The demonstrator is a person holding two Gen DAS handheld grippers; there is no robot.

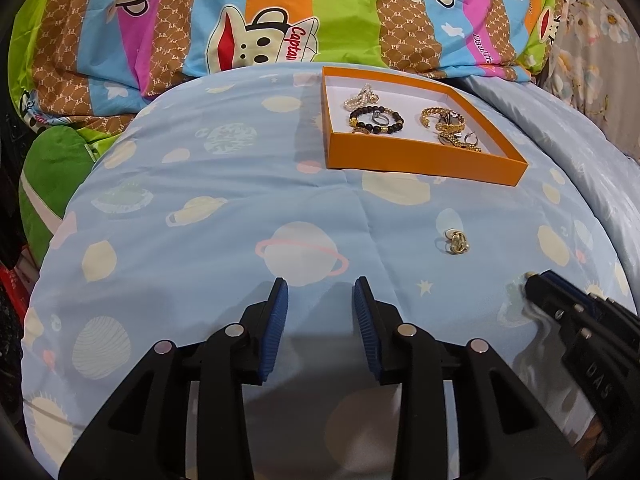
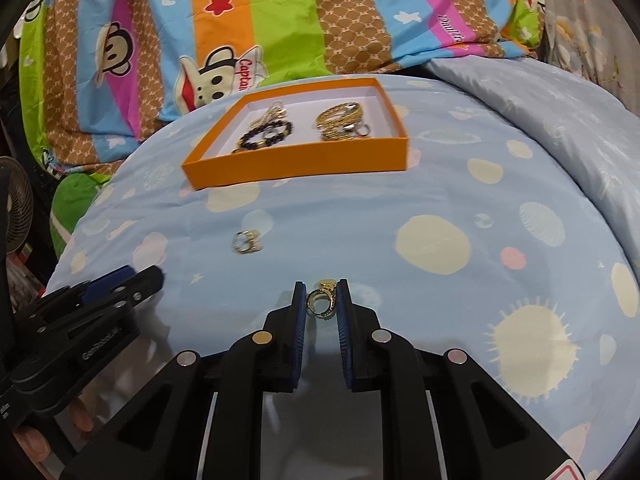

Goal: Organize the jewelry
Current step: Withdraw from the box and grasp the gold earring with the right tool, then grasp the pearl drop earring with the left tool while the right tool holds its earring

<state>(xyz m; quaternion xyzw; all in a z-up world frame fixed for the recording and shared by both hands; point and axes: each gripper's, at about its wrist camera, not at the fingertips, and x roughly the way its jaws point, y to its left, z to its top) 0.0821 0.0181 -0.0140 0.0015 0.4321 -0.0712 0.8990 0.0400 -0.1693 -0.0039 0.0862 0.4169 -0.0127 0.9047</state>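
An orange tray [image 1: 424, 162] [image 2: 296, 162] with a white inside lies on the light blue planet-print bedspread. It holds a black bead bracelet [image 1: 376, 120] [image 2: 264, 136], a pearl piece [image 1: 360, 98] and gold chains [image 1: 444, 120] [image 2: 340, 120]. A gold ring [image 1: 457, 241] [image 2: 247, 241] lies loose on the bedspread in front of the tray. My right gripper [image 2: 322, 300] is shut on a small gold earring [image 2: 322, 300], just above the bedspread; its tip shows in the left wrist view [image 1: 536, 280]. My left gripper [image 1: 320, 300] is open and empty, left of the loose ring.
A bright striped cartoon-monkey quilt [image 1: 280, 20] [image 2: 240, 20] is bunched behind the tray. A pale blue quilt [image 2: 540, 120] rises at the right. A green cushion [image 1: 52, 168] and a small fan [image 2: 16, 208] sit off the bed's left edge.
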